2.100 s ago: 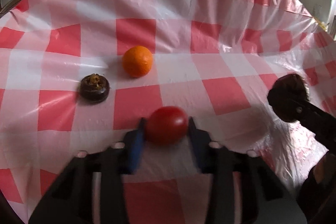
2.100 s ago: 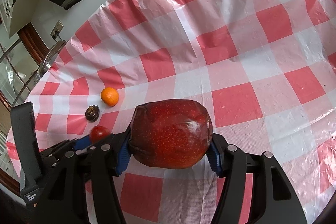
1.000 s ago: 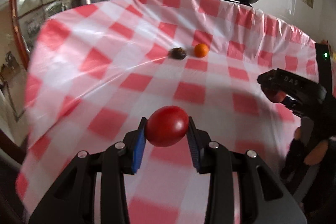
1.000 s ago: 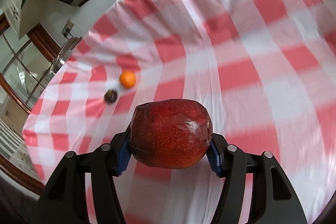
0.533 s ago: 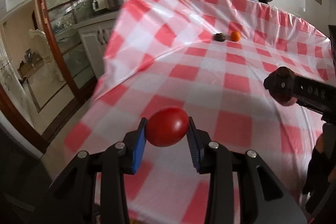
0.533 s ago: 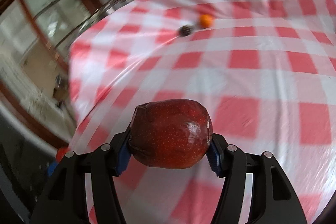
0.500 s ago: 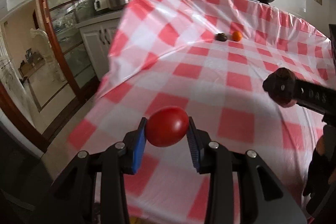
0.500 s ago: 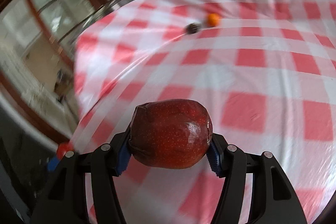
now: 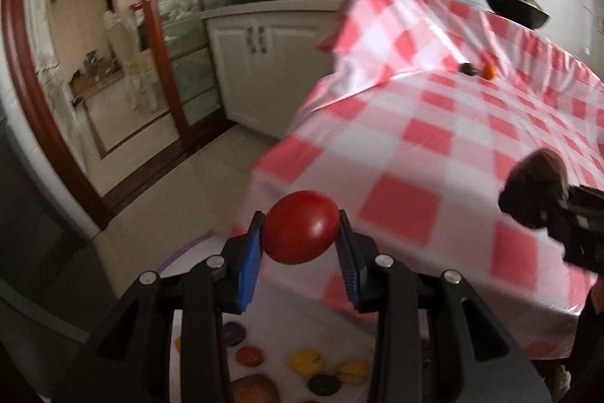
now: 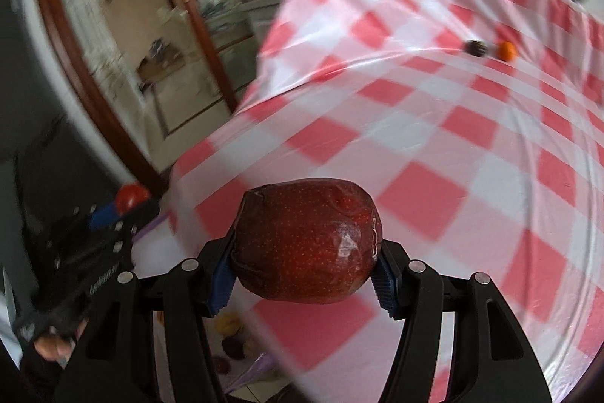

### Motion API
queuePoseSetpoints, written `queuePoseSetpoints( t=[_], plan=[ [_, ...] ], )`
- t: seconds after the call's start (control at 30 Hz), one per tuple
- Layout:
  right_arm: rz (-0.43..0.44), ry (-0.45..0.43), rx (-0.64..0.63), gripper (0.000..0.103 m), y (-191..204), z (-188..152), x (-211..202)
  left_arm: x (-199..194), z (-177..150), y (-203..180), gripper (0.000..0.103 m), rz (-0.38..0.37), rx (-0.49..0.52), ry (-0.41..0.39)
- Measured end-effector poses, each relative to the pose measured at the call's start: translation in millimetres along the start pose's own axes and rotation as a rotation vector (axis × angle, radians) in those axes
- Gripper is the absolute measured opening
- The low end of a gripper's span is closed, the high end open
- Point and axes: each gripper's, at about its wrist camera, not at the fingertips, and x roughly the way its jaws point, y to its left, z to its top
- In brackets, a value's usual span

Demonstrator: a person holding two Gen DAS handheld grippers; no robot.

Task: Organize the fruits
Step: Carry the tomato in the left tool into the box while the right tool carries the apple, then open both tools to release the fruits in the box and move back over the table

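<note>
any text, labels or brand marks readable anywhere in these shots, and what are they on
Nothing can be read for sure.
White lettering on the side of the left gripper, seen from the right wrist: blurred, unreadable.
Small white mark near that gripper's handle end: too blurred to read.
Apple in the right gripper: clear wrap with a faint mark at its right edge, illegible.
Tomato, tablecloth, pan: no text visible.

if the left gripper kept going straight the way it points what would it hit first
Probably the checkered tablecloth draping the table's near edge, just beyond the tomato held by the left gripper. Blur leaves depth uncertain; it might pass below the hem.
</note>
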Motion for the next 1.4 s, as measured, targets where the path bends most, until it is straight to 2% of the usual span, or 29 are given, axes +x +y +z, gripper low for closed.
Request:
queuePoseSetpoints(
  t=[0.33,0.53,0.83,0.93,1.2,1.4],
  plan=[
    [0.141,0.075,-0.321,0.06,97,-41,16,19,-49,61,0.037,0.08,-0.103,0.104],
    [0.184,0.161,-0.458,0.06,129,-72,36,41,-75,84,0.037,0.118,-0.127,0.185],
    [0.181,0.364,-0.538,0.06,148,-113,92,76,-101,97,0.037,0.154,-0.122,0.308],
    [0.179,0.407,-0.57,0.06,154,-124,104,85,-110,101,0.037,0.161,-0.128,0.344],
    [0.18,0.467,-0.613,0.06,166,-138,117,102,-128,111,0.038,0.18,-0.138,0.402],
    [0.167,0.479,-0.609,0.06,167,-139,125,103,-125,111,0.038,0.195,-0.132,0.396]
  ],
)
